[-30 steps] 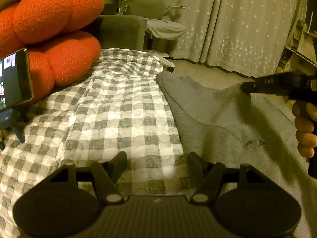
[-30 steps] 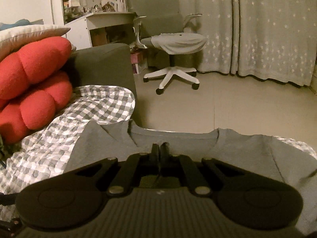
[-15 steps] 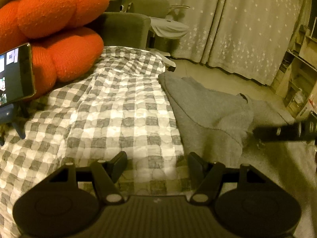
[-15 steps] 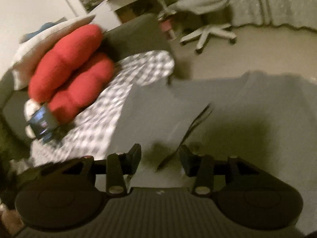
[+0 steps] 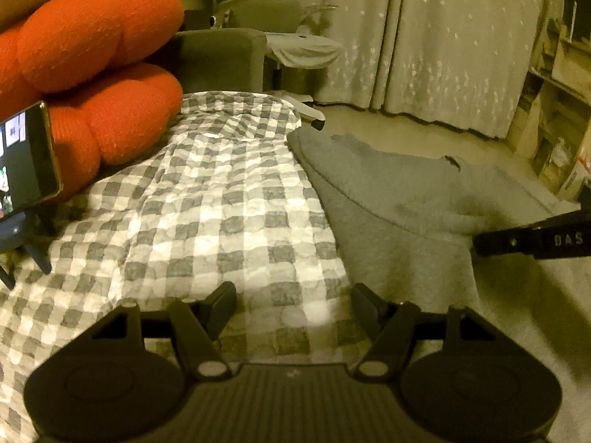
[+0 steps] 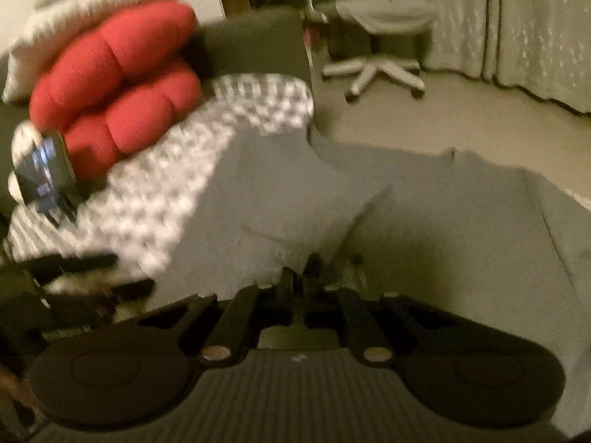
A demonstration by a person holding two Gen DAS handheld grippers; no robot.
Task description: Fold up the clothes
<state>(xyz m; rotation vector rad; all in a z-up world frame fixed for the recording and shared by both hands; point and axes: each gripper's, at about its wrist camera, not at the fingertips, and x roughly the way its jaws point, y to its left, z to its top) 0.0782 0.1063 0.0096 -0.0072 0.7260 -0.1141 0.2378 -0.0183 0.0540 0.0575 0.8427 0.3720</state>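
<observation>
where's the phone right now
The dark smartphone with a lit screen stands propped at the far left of both views, leaning against the chunky orange knitted cushion on the grey-and-white checked blanket.

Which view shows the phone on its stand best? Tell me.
The left wrist view: the phone is sharp at the left edge, screen lit, beside the orange cushion, though partly cropped. The right wrist view shows the whole phone, but blurred.

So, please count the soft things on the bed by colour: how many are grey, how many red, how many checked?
Grey: 1, the grey garment
Red: 1, the red knotted cushion
Checked: 1, the checked cover
Total: 3
</observation>
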